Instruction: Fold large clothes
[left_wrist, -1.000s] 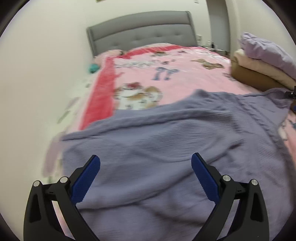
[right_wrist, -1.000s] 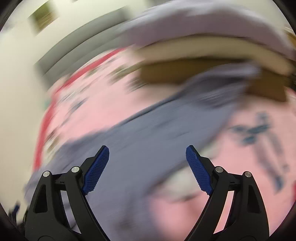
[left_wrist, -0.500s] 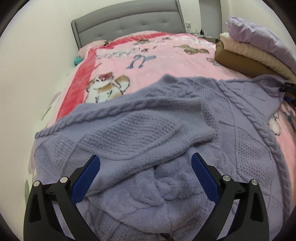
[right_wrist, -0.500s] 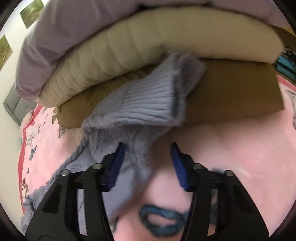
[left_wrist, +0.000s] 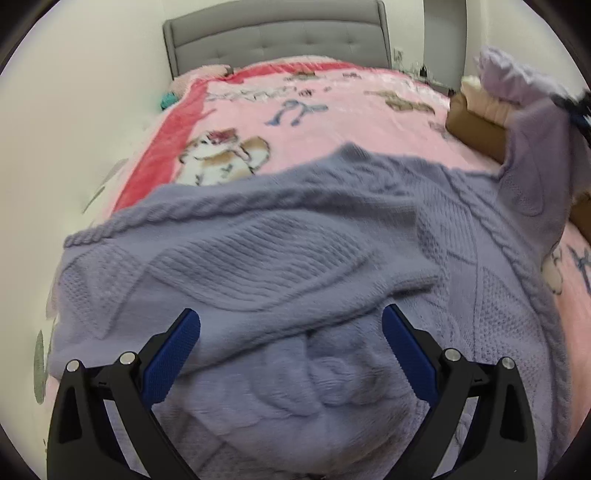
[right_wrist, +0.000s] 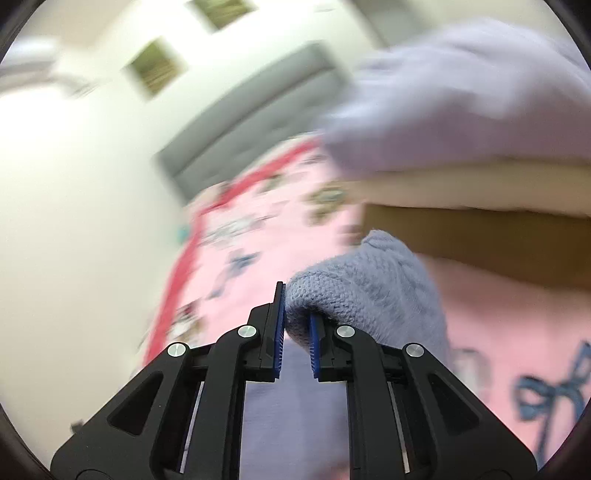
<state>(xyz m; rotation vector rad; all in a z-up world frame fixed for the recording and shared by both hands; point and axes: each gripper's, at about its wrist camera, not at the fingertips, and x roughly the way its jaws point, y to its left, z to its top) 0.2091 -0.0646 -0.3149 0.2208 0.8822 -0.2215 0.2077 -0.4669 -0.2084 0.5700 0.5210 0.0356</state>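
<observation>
A large lavender cable-knit sweater (left_wrist: 295, 258) lies spread on the pink bed cover (left_wrist: 332, 122). My left gripper (left_wrist: 291, 343) is open and empty, low over the sweater's near, bunched part. My right gripper (right_wrist: 297, 328) is shut on the sweater's sleeve cuff (right_wrist: 362, 288) and holds it lifted off the bed. In the left wrist view the raised sleeve (left_wrist: 532, 147) hangs at the far right, with the right gripper (left_wrist: 576, 107) at its top end. The right wrist view is motion-blurred.
A stack of folded clothes, lilac on cream on brown (right_wrist: 461, 184), sits on the bed's right side, also showing in the left wrist view (left_wrist: 476, 114). A grey padded headboard (left_wrist: 277, 37) stands at the far end. A white wall (left_wrist: 74, 129) runs along the left.
My right gripper closed on the sleeve cuff by the folded stack and lifted it up and away. My left gripper stayed open over the sweater, nearly still.
</observation>
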